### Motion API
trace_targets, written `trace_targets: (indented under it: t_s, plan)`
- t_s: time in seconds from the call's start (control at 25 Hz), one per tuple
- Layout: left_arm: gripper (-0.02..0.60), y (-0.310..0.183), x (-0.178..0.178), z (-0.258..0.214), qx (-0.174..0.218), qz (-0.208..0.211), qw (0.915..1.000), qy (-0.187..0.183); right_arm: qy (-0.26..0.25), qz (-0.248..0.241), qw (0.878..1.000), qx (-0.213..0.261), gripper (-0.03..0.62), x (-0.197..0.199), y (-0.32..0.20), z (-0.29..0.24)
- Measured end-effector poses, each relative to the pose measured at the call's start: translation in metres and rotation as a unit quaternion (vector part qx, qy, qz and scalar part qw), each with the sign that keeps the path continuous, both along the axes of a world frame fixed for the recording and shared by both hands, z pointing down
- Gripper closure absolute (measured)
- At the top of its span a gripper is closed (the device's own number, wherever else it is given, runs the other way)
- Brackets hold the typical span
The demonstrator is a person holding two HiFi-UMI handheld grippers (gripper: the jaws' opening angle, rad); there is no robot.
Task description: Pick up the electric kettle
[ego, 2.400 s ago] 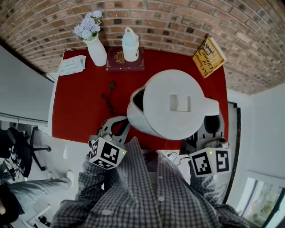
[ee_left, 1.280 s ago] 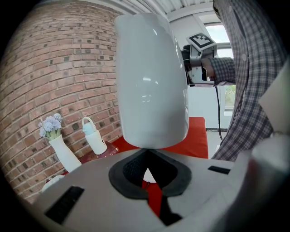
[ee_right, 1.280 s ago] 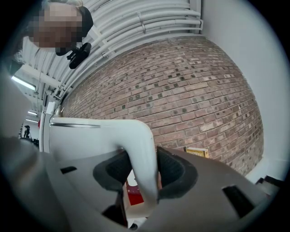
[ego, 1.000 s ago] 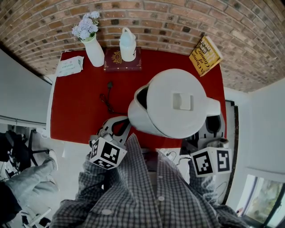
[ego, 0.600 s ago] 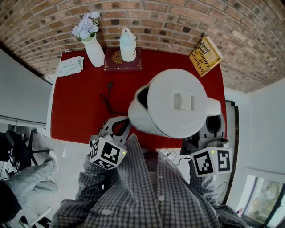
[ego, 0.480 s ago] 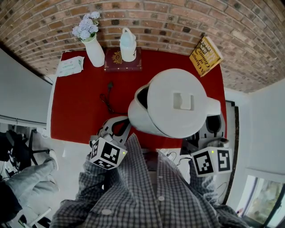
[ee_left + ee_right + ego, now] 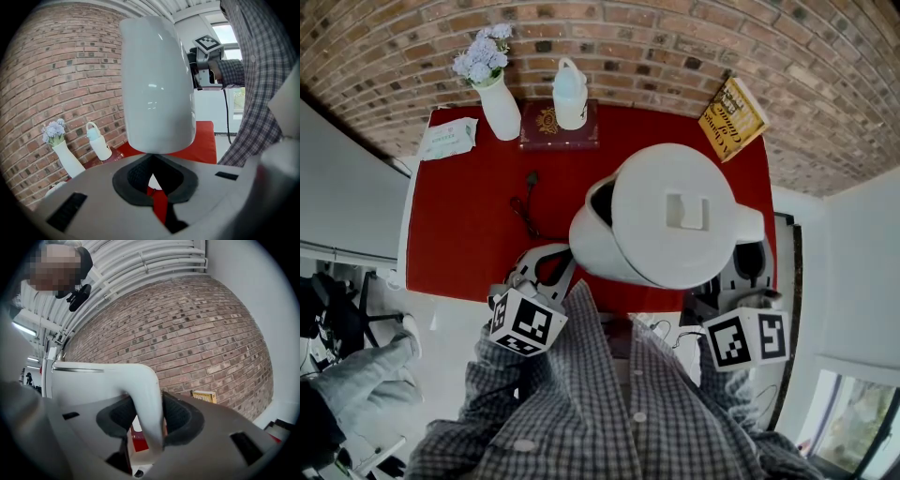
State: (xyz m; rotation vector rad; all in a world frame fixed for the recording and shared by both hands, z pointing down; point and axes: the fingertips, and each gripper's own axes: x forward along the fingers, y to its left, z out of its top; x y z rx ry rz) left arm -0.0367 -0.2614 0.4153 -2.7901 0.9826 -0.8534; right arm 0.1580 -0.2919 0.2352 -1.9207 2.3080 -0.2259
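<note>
The kettle hangs clear above the red table, its handle clenched by the right tool, while the left tool sits pinched together and empty just below its base, so the pickup looks essentially done.

We list, on the table: vase back left, packet left of it; bottle atop a book, back centre; another book back right; cable mid-left; kettle above the near edge.
</note>
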Motion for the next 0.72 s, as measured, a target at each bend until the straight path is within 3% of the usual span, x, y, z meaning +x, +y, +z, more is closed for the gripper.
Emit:
trace_targets:
  t_s: [0.72]
  plan:
    - [0.580,-0.0005,0.0006,0.0010,0.000,0.004,1.0000,0.000,0.009,-0.004,1.000,0.004,0.429,-0.0029,0.0014,-0.0032]
